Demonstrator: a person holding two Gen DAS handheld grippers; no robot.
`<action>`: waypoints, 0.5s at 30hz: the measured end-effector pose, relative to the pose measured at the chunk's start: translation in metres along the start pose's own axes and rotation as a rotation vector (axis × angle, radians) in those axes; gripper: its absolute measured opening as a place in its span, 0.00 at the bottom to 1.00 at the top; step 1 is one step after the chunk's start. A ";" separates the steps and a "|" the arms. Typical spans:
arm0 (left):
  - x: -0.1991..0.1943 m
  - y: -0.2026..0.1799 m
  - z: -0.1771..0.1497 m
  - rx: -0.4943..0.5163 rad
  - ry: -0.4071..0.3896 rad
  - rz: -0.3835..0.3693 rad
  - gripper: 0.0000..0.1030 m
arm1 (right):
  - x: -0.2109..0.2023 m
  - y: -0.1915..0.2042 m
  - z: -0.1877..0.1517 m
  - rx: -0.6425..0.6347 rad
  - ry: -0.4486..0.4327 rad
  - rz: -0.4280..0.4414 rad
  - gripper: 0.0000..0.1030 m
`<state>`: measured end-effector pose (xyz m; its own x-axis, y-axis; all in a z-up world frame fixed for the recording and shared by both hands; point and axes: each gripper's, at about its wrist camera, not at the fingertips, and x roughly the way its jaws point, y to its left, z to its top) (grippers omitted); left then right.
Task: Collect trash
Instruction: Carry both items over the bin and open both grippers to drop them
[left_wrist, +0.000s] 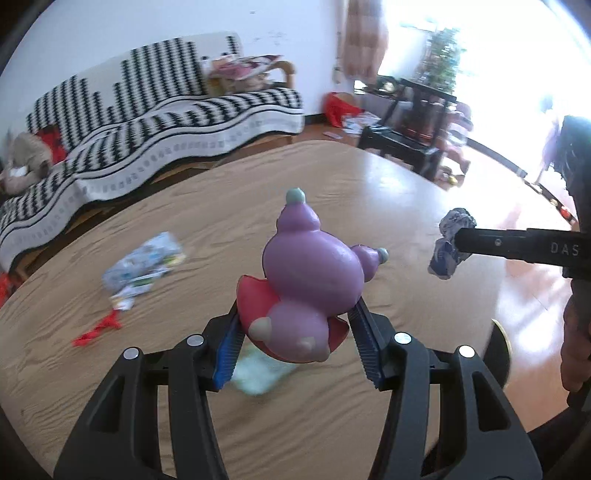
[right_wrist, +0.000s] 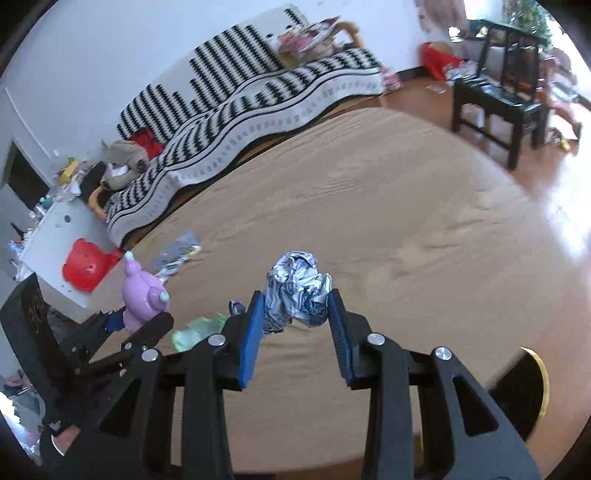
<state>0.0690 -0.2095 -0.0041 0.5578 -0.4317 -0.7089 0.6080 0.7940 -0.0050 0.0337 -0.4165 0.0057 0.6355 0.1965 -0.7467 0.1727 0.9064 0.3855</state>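
My left gripper (left_wrist: 295, 332) is shut on a purple toy figure (left_wrist: 314, 266) with a red base, held above the wooden table (left_wrist: 332, 177). My right gripper (right_wrist: 297, 314) is shut on a crumpled silver-white paper ball (right_wrist: 299, 291), lifted off the table. The left wrist view shows that ball (left_wrist: 452, 243) at the right, pinched at the tip of the right gripper (left_wrist: 458, 242). In the right wrist view the left gripper (right_wrist: 136, 319) and the toy (right_wrist: 142, 291) are at the left. A printed wrapper (left_wrist: 144, 266), a red scrap (left_wrist: 98, 328) and a pale green wrapper (left_wrist: 255, 376) lie on the table.
A black round thing with a gold rim (right_wrist: 532, 387) sits past the table's near right edge. A sofa with a black-and-white cover (right_wrist: 240, 110) stands behind the table, a dark chair (right_wrist: 498, 99) at the far right, and a white shelf with a red toy (right_wrist: 86, 267) at the left.
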 end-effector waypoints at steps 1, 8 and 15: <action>0.002 -0.008 0.002 0.007 0.001 -0.014 0.52 | -0.012 -0.011 -0.003 0.007 -0.010 -0.016 0.34; 0.015 -0.105 0.006 0.097 0.021 -0.150 0.52 | -0.078 -0.089 -0.032 0.070 -0.050 -0.116 0.34; 0.037 -0.191 -0.019 0.207 0.083 -0.255 0.52 | -0.117 -0.163 -0.070 0.164 -0.028 -0.215 0.34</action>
<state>-0.0376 -0.3690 -0.0429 0.3303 -0.5621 -0.7582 0.8288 0.5572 -0.0520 -0.1214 -0.5610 -0.0076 0.5914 -0.0062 -0.8064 0.4236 0.8533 0.3041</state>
